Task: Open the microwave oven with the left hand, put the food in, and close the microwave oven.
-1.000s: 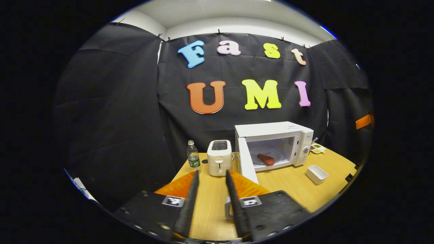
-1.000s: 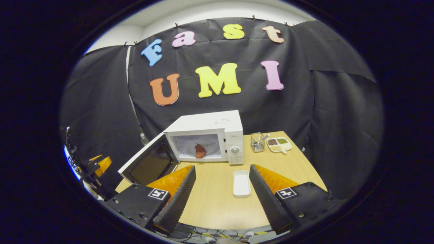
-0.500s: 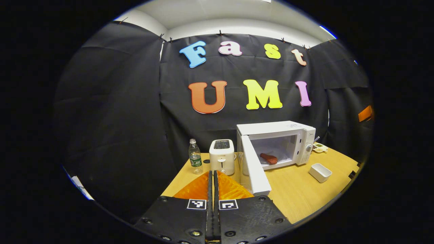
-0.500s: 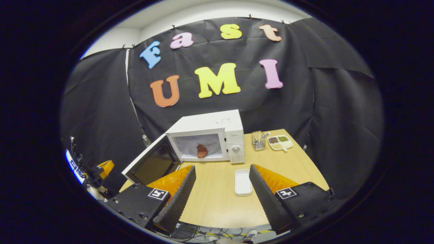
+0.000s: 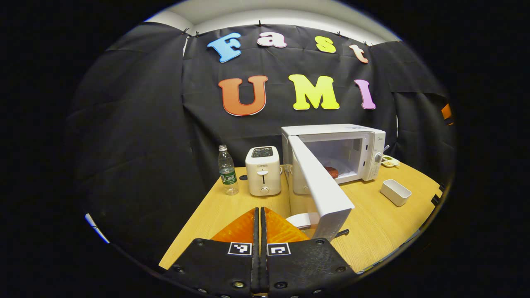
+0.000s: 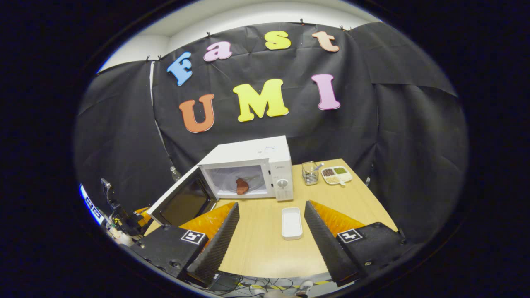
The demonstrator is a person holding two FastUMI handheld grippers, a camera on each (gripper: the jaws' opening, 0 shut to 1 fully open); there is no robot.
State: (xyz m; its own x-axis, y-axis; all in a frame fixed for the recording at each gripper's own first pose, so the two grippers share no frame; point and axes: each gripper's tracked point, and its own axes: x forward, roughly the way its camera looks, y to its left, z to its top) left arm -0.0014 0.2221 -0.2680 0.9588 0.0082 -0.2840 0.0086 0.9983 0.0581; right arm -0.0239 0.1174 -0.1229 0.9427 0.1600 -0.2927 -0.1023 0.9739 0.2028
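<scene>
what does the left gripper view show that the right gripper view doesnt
Left gripper view: the toaster, the door's white outer face, and the left tongs, shut on nothing.
Right gripper view: the door's dark inner window and the right tongs, open.
Both: the open microwave with the red food inside, the white tray and the wooden table.

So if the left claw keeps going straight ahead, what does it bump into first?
Probably the toaster, which stands straight beyond the shut left claw across bare table. The open microwave door lies just to its right, so depth is hard to judge.
</scene>
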